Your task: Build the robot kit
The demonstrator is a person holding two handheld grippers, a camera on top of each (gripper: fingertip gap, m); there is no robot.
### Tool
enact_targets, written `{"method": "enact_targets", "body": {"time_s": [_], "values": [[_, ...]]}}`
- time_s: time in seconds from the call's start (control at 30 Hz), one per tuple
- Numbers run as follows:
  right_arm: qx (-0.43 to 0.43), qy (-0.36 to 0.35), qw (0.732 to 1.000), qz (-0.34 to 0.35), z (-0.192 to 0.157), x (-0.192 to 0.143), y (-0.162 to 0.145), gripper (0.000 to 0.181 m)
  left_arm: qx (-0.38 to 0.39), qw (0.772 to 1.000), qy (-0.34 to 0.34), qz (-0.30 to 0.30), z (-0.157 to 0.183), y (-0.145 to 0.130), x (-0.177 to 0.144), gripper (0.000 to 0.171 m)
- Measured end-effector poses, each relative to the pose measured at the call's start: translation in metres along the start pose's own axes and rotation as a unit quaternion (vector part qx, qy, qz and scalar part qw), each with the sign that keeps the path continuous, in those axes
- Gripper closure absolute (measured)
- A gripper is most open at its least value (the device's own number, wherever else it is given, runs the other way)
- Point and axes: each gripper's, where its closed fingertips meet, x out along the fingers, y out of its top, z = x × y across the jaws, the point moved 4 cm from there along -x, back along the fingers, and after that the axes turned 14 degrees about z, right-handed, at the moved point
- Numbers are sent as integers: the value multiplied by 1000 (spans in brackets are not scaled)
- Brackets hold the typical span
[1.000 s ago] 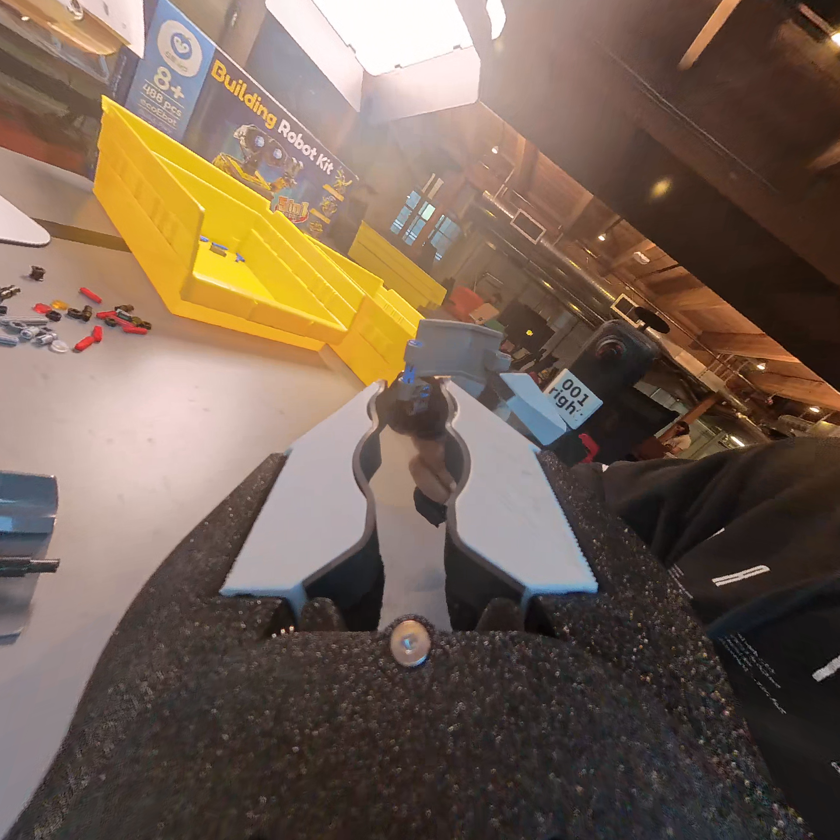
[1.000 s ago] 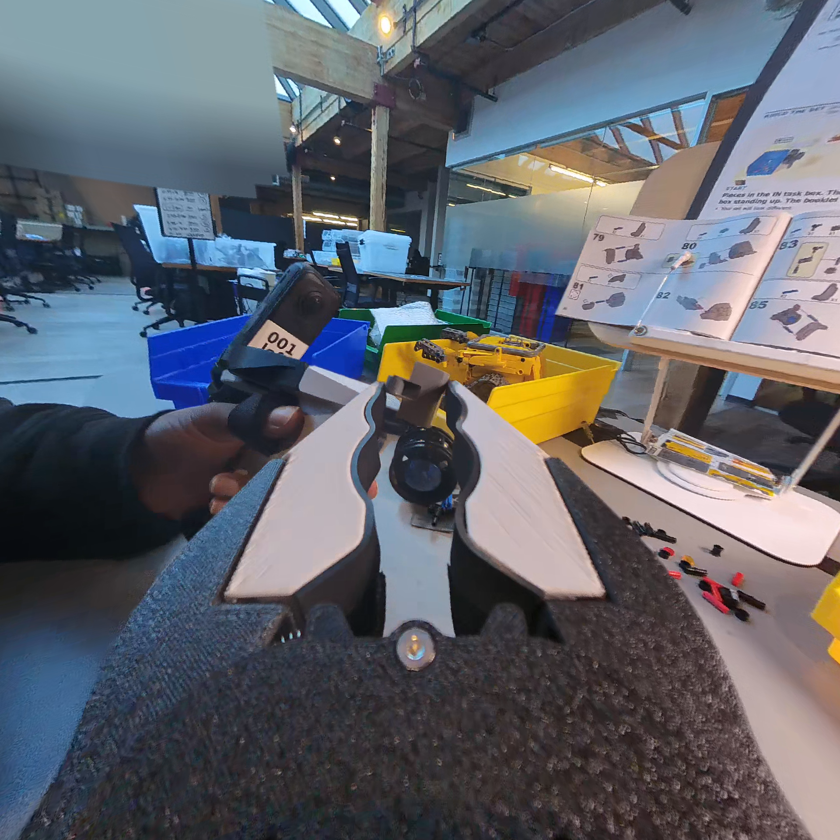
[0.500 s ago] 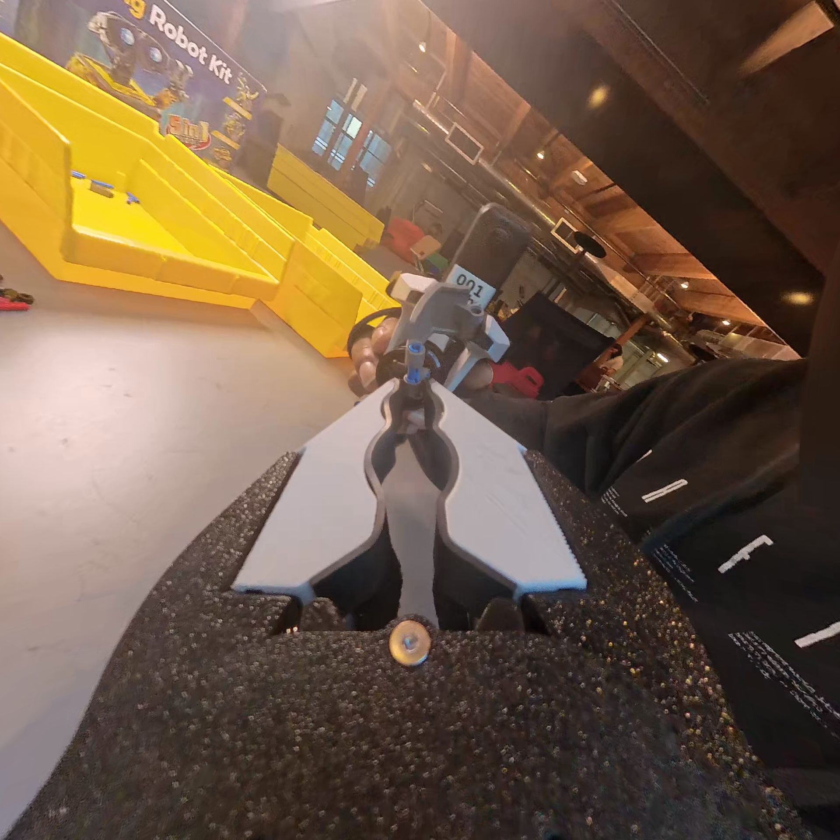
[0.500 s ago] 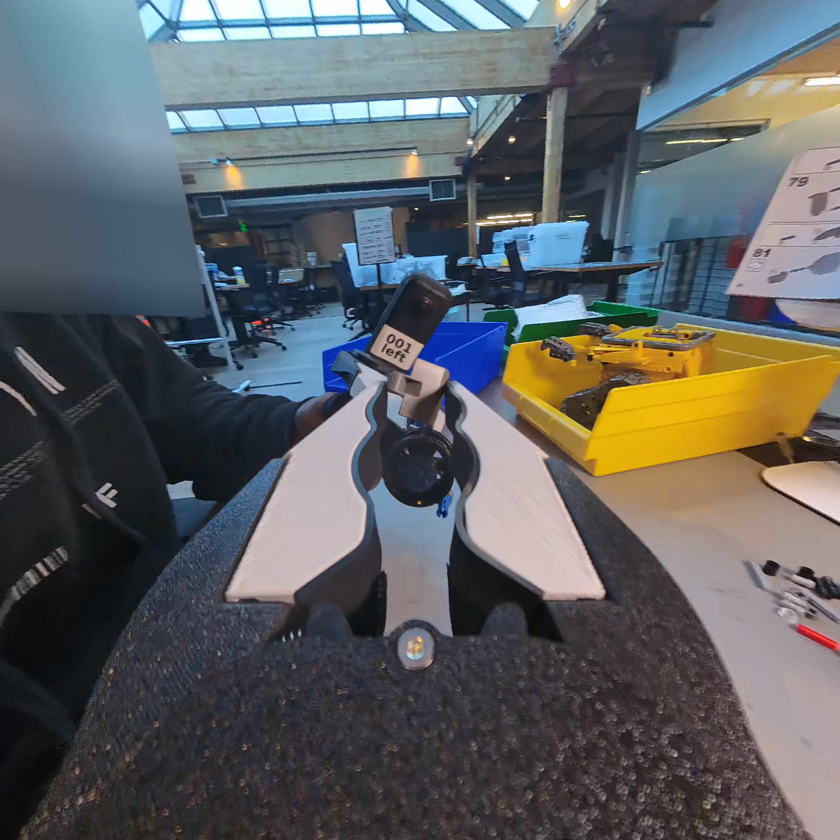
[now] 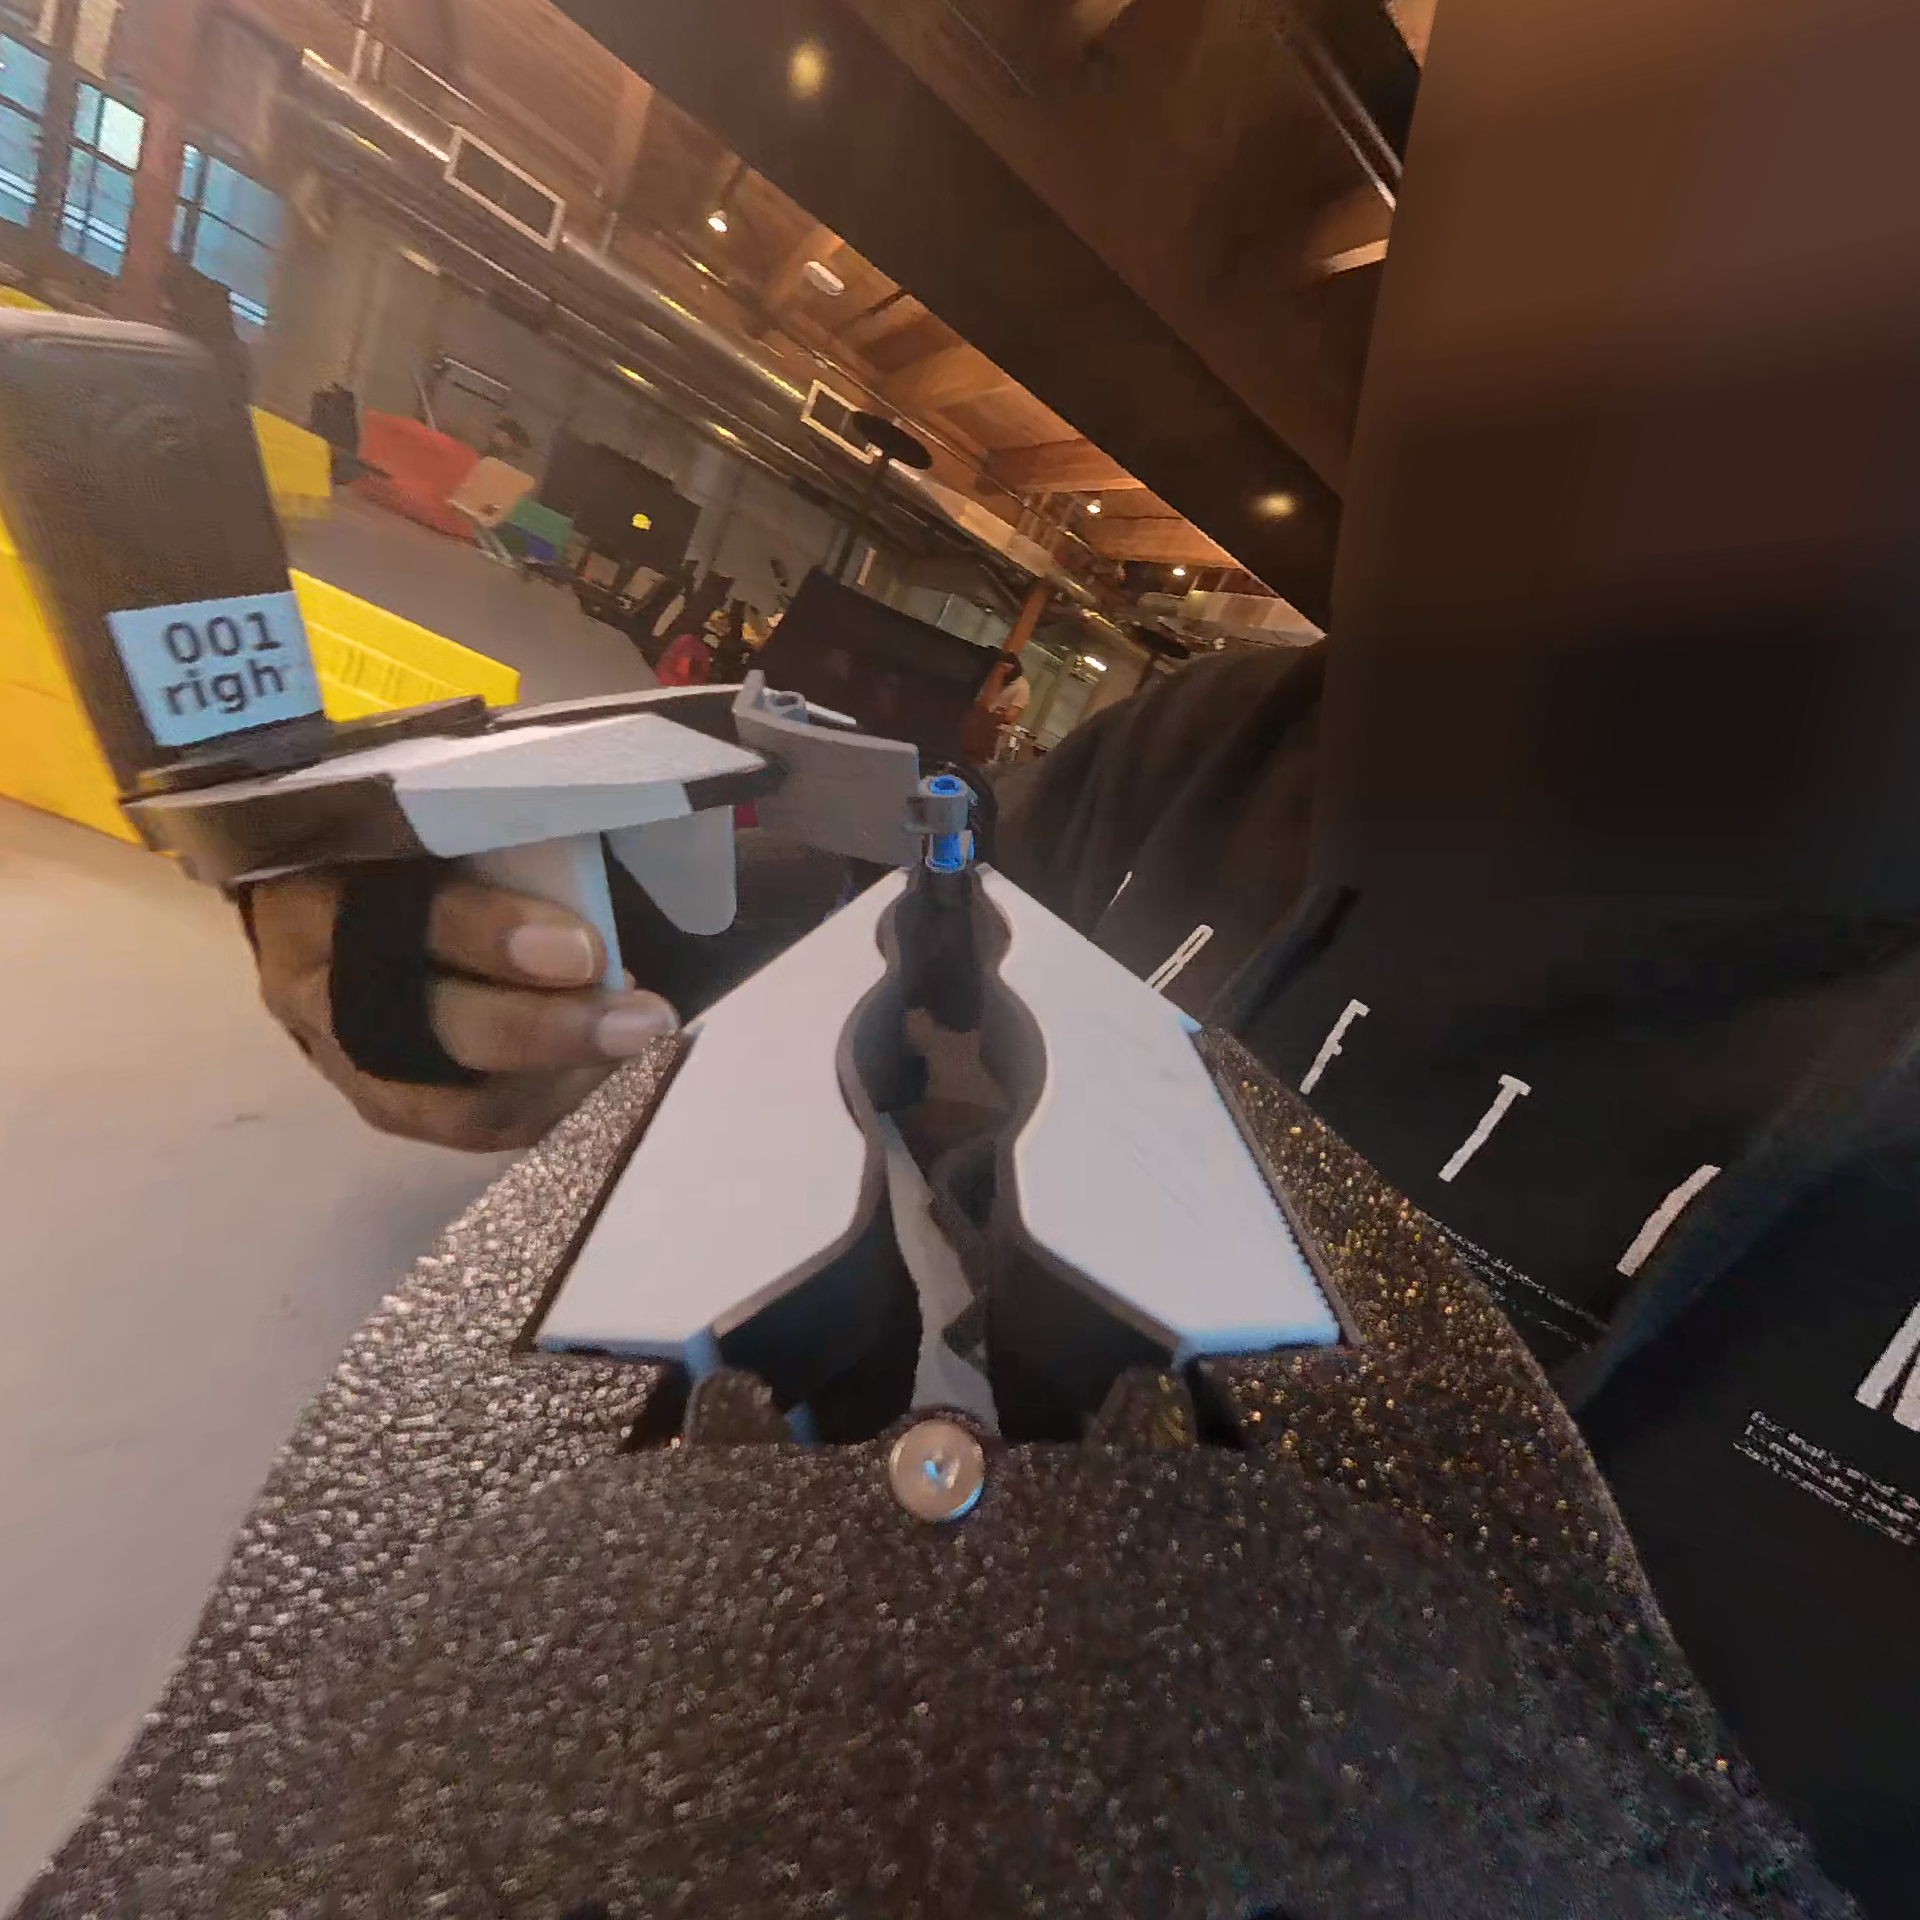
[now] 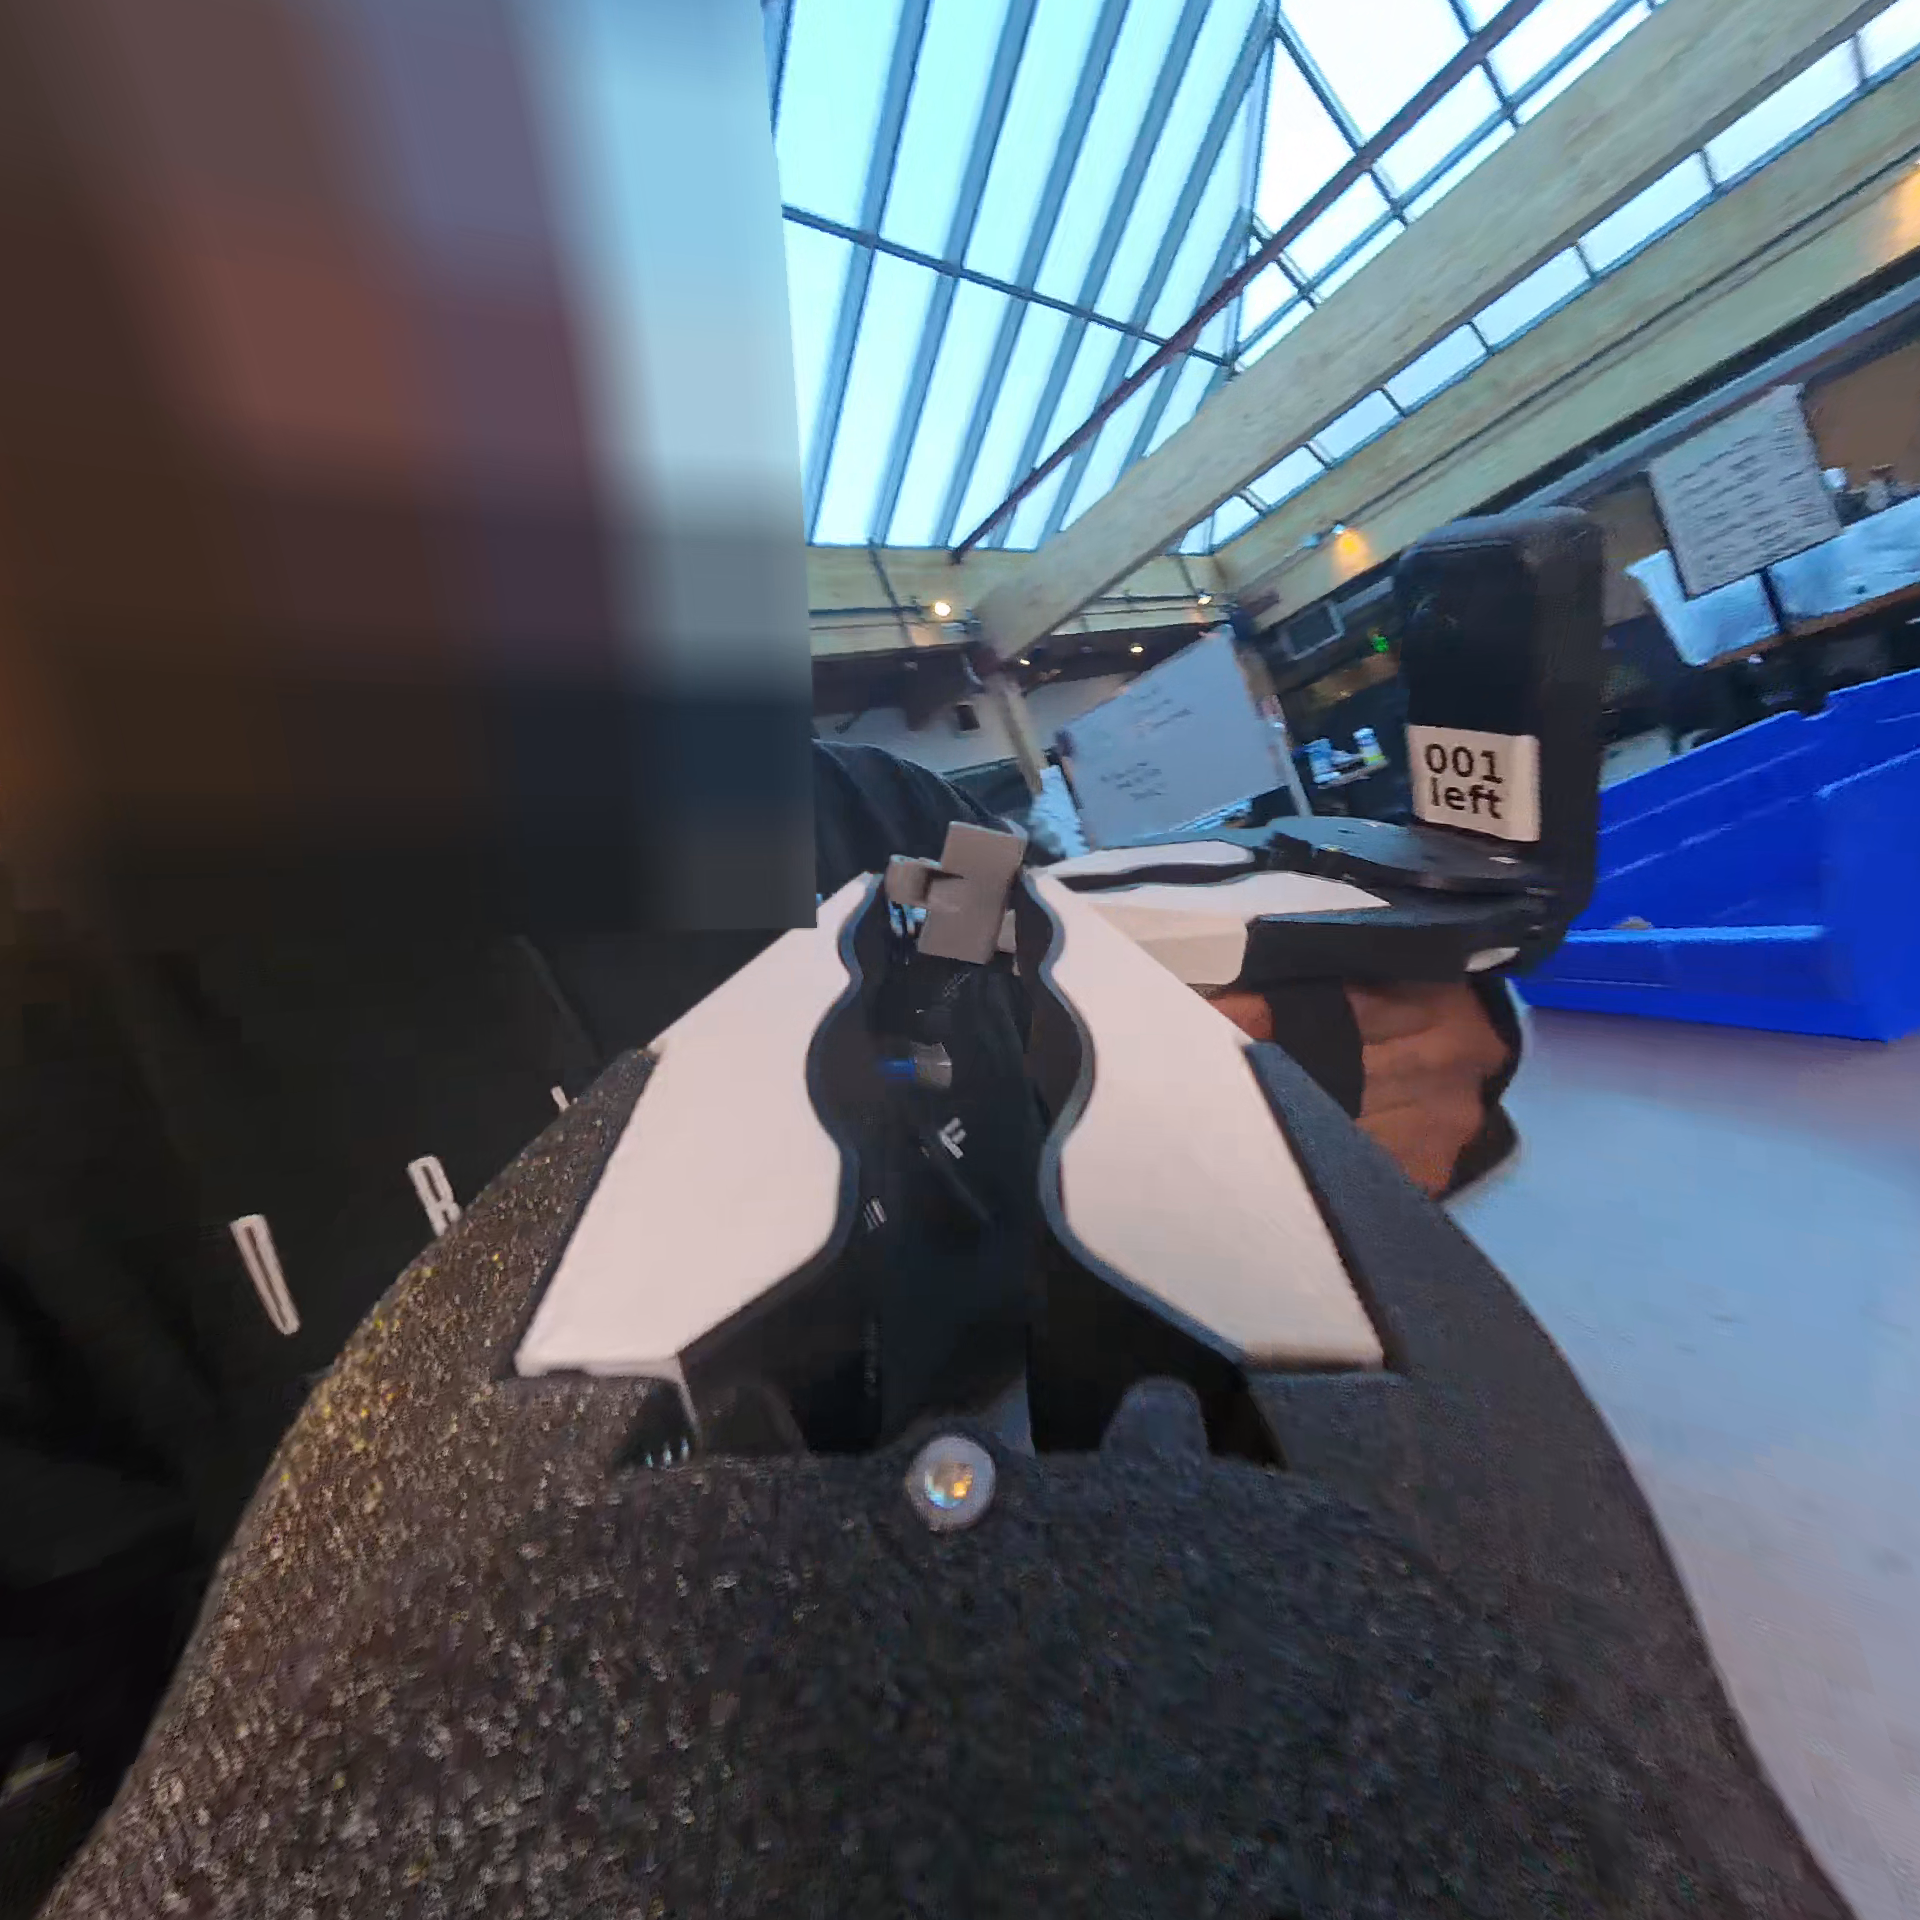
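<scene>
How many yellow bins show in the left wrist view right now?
2, maybe more. One bin sits at the left edge behind the right claw's camera; another lies farther back by the red bin. The camera may hide others.

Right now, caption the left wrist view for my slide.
Left tongs pinch a black part with a blue pin; right tongs grip its grey piece.
</scene>
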Motion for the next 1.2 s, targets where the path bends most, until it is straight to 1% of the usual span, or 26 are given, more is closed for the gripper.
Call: {"method": "enact_targets", "body": {"time_s": [0.1,0.2,0.23,0.33,0.37,0.4,0.43,0.5,0.57,0.6,0.63,0.67,0.7,0.77,0.8,0.83,0.9,1.0,1.1,1.17,1.2], "values": [[25,16,999,16,3,4,-1,158,-5,1000,-16,13,3,1,-2,166],[20,-3,1000,23,6,4,-1,158,-2,1000,-10,22,1,3,-5,166],[9,-22,999,22,7,3,1,158,0,1000,-4,28,0,5,-7,166],[-47,-120,992,8,14,-9,13,133,19,998,24,55,-4,17,-15,166],[-69,-148,987,7,12,-14,18,128,32,997,43,60,-8,20,-20,166],[-94,-175,980,4,9,-18,21,127,45,995,64,67,-12,24,-25,166],[-128,-204,971,-7,7,-20,21,128,53,992,82,78,-15,28,-30,165],[-212,-265,940,-38,8,-18,14,130,65,986,120,93,-23,33,-39,166],[-308,-322,893,-65,15,-11,6,130,66,984,134,93,-28,32,-42,167],[-349,-336,872,-74,17,-7,3,135,61,985,136,88,-30,30,-41,167],[-374,-337,860,-85,18,-2,1,147,62,985,139,79,-32,27,-40,167],[-390,-341,851,-93,18,1,1,149,59,986,136,74,-33,25,-39,166],[-392,-341,848,-107,18,2,2,149,57,986,137,77,-33,25,-39,167],[-371,-341,853,-136,20,-1,1,150,61,985,150,55,-34,22,-41,166],[-364,-344,851,-157,21,-4,-1,150,62,985,159,38,-36,19,-42,166],[-362,-350,842,-193,23,-9,-4,150,71,982,173,12,-39,15,-44,166],[-372,-361,809,-278,27,-21,-13,150,97,971,209,-60,-46,5,-49,165],[-388,-375,749,-386,34,-36,-25,151,118,954,242,-133,-54,-7,-54,165],[-399,-380,683,-479,42,-49,-38,151,154,925,273,-215,-61,-21,-57,165],[-399,-381,653,-519,46,-56,-46,151,168,904,291,-263,-66,-30,-61,165],[-397,-380,647,-528,48,-58,-49,151,167,899,298,-276,-68,-34,-63,165]]}}
